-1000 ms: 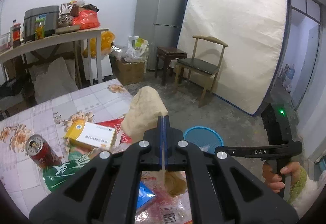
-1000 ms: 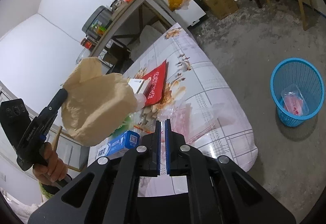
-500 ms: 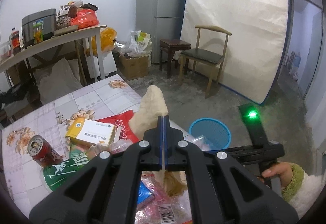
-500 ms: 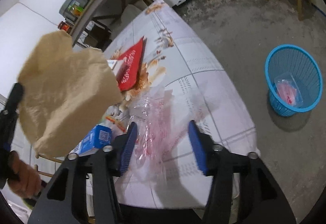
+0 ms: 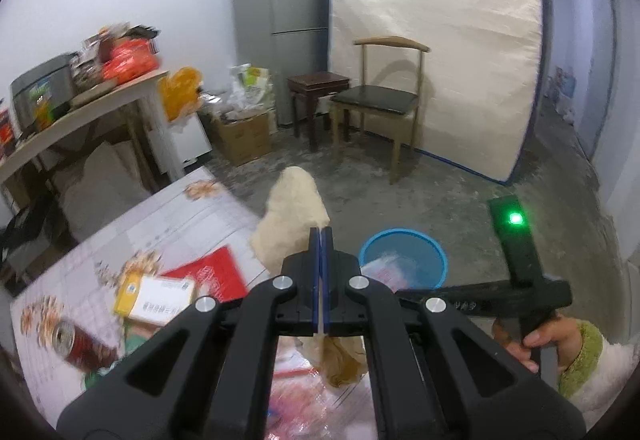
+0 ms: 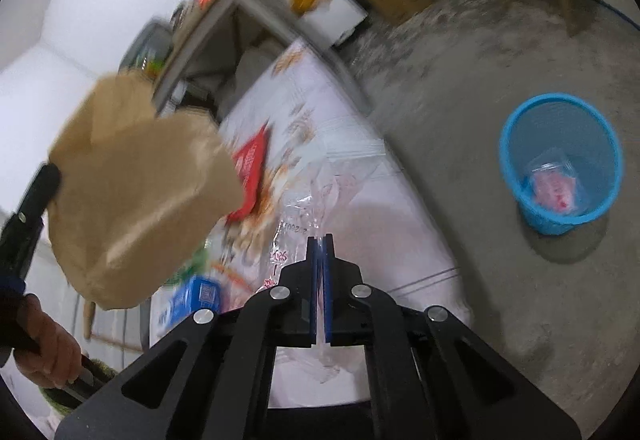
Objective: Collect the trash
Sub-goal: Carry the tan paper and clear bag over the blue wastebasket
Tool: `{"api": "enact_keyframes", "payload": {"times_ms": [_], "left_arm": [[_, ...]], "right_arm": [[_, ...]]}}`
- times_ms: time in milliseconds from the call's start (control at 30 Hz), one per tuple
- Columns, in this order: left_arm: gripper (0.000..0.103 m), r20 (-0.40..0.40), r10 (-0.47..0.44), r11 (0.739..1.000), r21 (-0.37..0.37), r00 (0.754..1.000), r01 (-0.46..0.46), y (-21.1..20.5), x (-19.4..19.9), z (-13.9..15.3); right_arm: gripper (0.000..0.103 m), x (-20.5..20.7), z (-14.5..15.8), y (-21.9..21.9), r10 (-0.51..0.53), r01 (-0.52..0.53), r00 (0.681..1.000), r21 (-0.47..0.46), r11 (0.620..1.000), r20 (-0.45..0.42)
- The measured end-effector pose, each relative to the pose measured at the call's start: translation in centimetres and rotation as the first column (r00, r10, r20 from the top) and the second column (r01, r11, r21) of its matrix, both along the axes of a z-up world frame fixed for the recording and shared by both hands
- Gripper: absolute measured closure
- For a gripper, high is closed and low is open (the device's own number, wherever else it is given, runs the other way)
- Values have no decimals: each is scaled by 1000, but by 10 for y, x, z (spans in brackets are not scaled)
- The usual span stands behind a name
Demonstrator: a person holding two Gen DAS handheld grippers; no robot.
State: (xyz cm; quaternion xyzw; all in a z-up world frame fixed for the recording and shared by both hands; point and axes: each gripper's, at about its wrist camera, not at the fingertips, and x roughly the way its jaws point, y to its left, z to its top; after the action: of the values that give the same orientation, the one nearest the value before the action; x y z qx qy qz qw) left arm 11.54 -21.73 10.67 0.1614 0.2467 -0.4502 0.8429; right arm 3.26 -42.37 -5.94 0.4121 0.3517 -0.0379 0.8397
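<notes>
The left tool (image 5: 321, 236) is pressed together on a crumpled brown paper bag (image 6: 136, 192), held up clear of the tabletop (image 6: 316, 112). The right tool (image 6: 320, 244) has just been closing, and its jaws now pinch a clear plastic wrapper (image 6: 308, 200) with pink print that trails down toward the near edge of the tabletop.

The blue basket (image 6: 560, 164) stands on the floor to the right of the tabletop, well apart from both tools. One pink-and-clear wrapper (image 6: 554, 186) already lies at its bottom, so the collecting seems to be under way.

Much is left. A red packet (image 6: 250, 168), a yellow-and-white box (image 5: 154, 298), a red can (image 5: 80, 346) lying on its side and a blue carton (image 6: 192, 298) sit on the tabletop, with something green near the can that is too blurred to name. As I judge it, the two held pieces must go into the basket next, and the rest must follow.
</notes>
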Motion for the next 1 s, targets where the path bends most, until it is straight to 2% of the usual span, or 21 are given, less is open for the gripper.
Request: {"api": "enact_keyframes", "payload": {"times_ms": [100,233,300,367,467,633,733,767,833,867,900,933,967,1000], "left_arm": [[103,3,-66,997,29,998,66,-38,-4,7],[103,-58,-137,984,106,989,143,-109,-2,-1],[103,-159,-141,972,163,977,167,-154,6,-19],[103,-273,-121,962,205,954,180,-190,15,-43],[103,-371,-84,950,250,925,186,-234,26,-83],[103,-427,-63,924,317,902,214,-291,29,-149],[103,-440,-53,916,337,897,220,-313,33,-177],[97,-439,-55,911,345,897,224,-318,34,-182],[71,-440,-43,900,373,897,227,-331,36,-195],[53,-429,-25,899,385,903,208,-335,37,-200],[51,-419,-18,902,384,908,195,-337,39,-200],[51,-409,-13,907,380,913,183,-338,40,-201],[50,-406,-9,907,382,914,179,-338,40,-201],[50,-408,-2,908,382,913,172,-337,41,-199]], "right_arm": [[100,-33,0,-44,-131,131,991,-13,991,2],[100,-72,-20,-102,-292,293,956,22,956,-38],[100,-84,-35,-121,-341,343,938,24,939,-68],[100,-92,-54,-139,-375,381,921,42,924,-107],[100,-93,-83,-157,-398,412,904,70,908,-157],[100,-76,-129,-182,-395,428,890,118,896,-229],[99,-56,-151,-198,-396,435,882,118,893,-255],[97,-48,-158,-203,-390,429,882,107,897,-266],[97,-32,-174,-214,-386,426,875,87,900,-292],[89,-24,-184,-219,-383,423,871,75,903,-307],[72,-18,-192,-224,-386,426,864,62,902,-325],[64,-14,-200,-228,-399,440,850,48,897,-345],[60,-13,-208,-231,-412,455,837,41,889,-359],[60,-10,-213,-232,-415,462,833,46,886,-367]]}}
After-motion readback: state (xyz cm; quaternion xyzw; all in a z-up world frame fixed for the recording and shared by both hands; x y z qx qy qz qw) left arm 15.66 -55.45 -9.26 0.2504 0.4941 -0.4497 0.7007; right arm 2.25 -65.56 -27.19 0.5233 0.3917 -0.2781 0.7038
